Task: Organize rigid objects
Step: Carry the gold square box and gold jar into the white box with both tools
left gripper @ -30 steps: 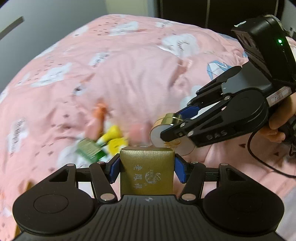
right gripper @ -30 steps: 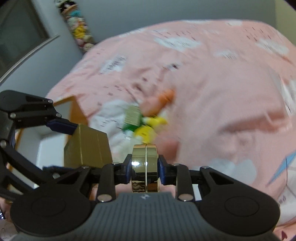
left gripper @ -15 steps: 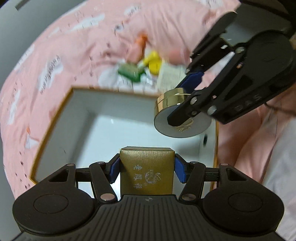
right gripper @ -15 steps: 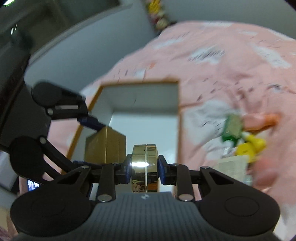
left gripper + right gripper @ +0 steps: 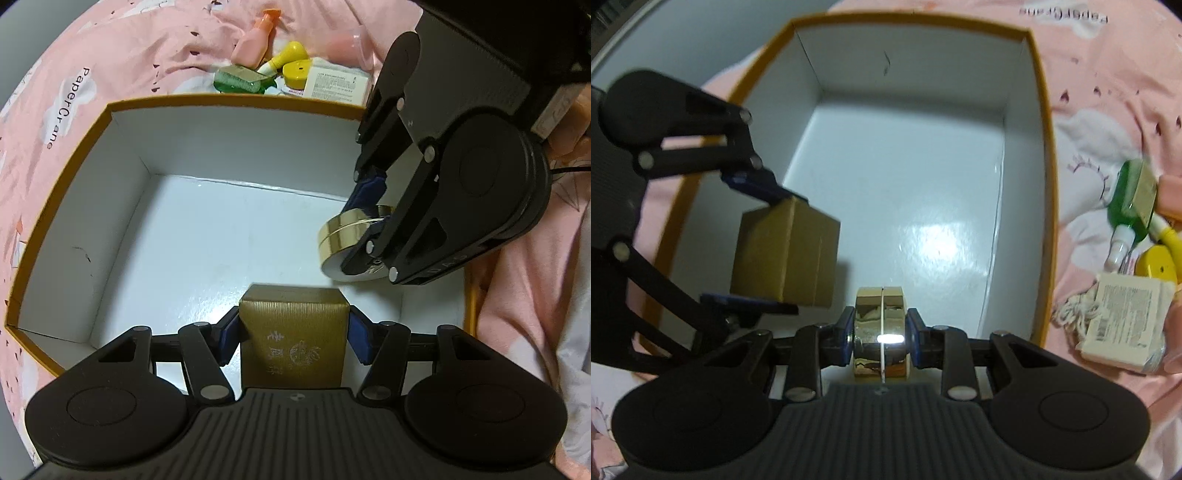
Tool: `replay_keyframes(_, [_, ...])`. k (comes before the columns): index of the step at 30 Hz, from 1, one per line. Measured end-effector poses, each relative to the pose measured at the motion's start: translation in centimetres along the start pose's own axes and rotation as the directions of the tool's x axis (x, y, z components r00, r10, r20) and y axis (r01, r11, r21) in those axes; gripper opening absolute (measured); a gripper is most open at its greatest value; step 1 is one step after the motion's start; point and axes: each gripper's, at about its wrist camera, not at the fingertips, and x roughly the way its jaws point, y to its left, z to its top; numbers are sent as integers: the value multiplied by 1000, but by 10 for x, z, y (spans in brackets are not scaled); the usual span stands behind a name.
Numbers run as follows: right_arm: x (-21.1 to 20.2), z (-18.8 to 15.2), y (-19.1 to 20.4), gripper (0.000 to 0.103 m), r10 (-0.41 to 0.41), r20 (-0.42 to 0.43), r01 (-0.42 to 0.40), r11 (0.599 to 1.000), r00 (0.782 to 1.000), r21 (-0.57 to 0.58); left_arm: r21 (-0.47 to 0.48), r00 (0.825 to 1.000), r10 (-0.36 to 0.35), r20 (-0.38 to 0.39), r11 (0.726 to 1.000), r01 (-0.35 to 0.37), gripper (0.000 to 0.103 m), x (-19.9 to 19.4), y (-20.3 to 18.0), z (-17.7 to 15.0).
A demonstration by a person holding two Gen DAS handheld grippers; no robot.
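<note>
My left gripper [image 5: 293, 332] is shut on a small gold box [image 5: 293, 343] with printed characters and holds it over the near side of an open white storage box with an orange rim [image 5: 229, 100]. My right gripper [image 5: 881, 332] is shut on a round gold tin [image 5: 881, 325], held on edge above the same storage box [image 5: 1043, 147]. In the left wrist view the tin [image 5: 351, 229] hangs at the box's right side. In the right wrist view the gold box [image 5: 786, 254] sits to the left of the tin. The storage box's white floor is bare.
The storage box lies on a pink bedspread [image 5: 122, 55]. Beyond its far wall lie a pink bottle [image 5: 253, 44], a green bottle [image 5: 240, 79], yellow items [image 5: 295, 66] and a white labelled carton [image 5: 338, 86]. The same cluster shows at the right in the right wrist view [image 5: 1126, 321].
Both grippers have swung from the bedspread and the pile of items to above the open storage box, and now sit lower and closer over its floor. Each still holds its object.
</note>
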Motion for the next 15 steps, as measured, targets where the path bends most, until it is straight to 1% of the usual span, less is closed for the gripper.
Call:
replay_keyframes(6, [8,-2,5,27,-35,-42,33,999,999,-38,-4,1000,-13,3,1000,13,67,1,0,-3])
replay_keyframes(10, [11,1,12,27,-84,-71,76,992,994,-104,-1,1000,-19,3,1000,19,67,2,-1,-2])
replay_keyframes(15, [17,4,22,27,-167,-83,148,968,982,-203,8,1000,-23,-8,1000,23,67,6,-2,0])
